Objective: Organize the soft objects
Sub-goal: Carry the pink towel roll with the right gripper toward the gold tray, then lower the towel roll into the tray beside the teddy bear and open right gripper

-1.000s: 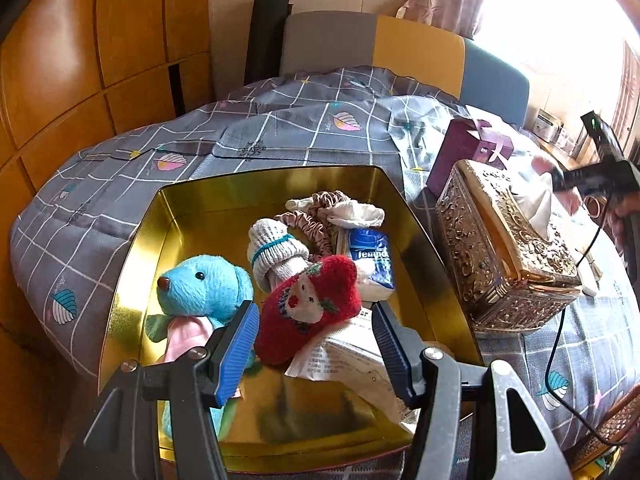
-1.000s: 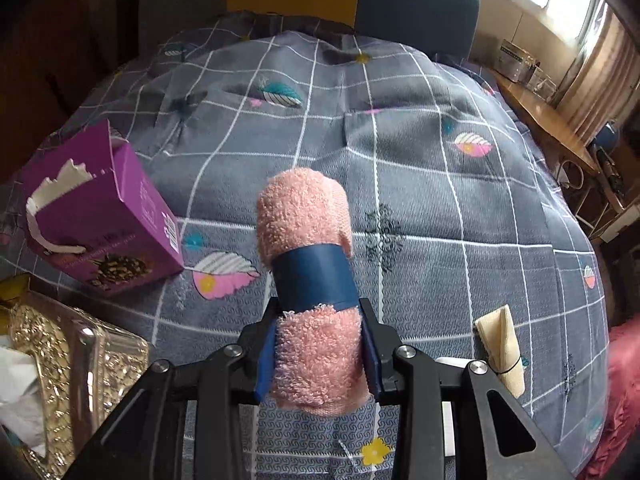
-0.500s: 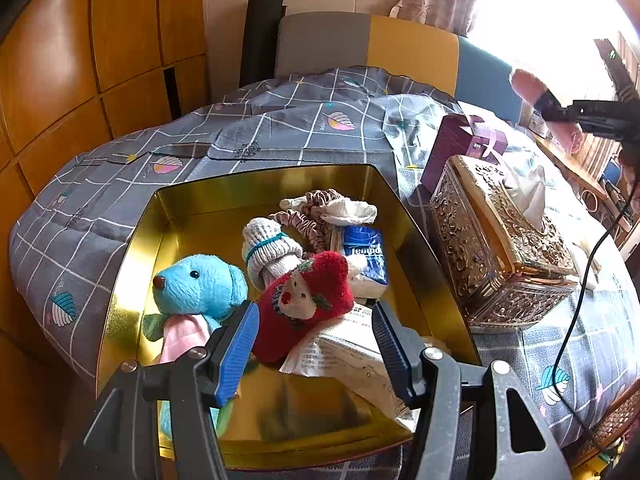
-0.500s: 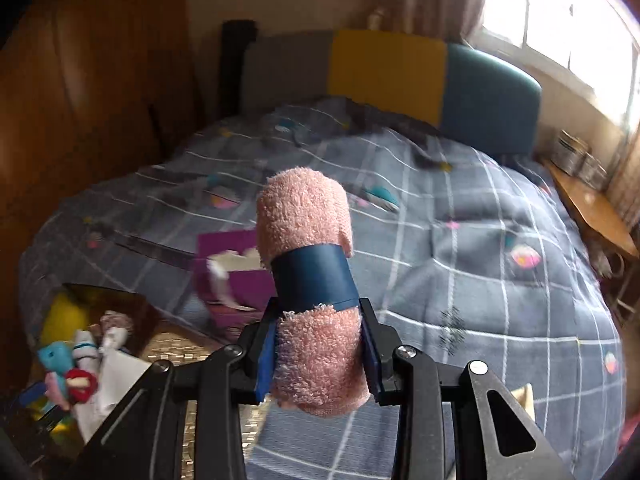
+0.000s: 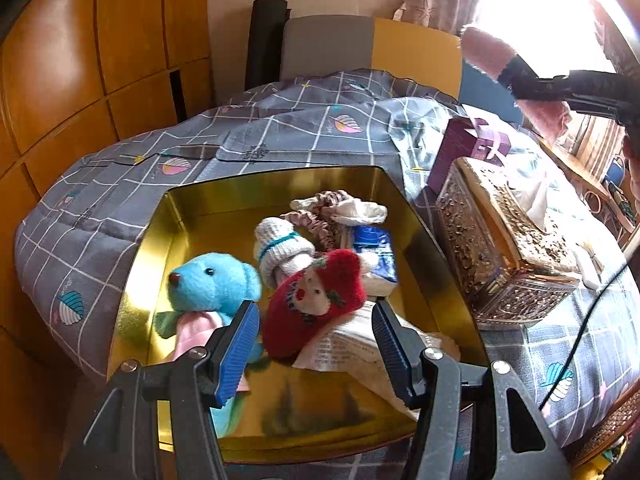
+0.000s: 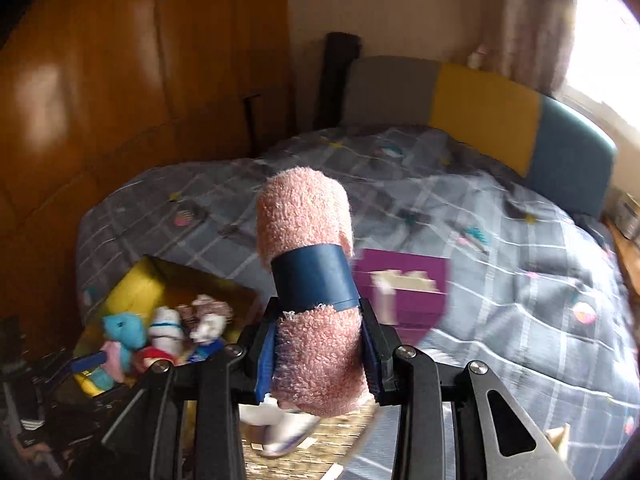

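Now the right tongs (image 6: pixel 318 354), clamped on the pink towel roll (image 6: pixel 308 248), had swung from the bed toward the gold tray (image 5: pixel 280 188).
Left tongs (image 5: pixel 314 338) hung apart, empty, over the tray's near edge; the drop-in looked next.

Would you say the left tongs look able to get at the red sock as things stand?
Probably yes: the left tongs are open and empty, and the red sock lies on top of the pile in the gold tray, just beyond their tips, with nothing over it.
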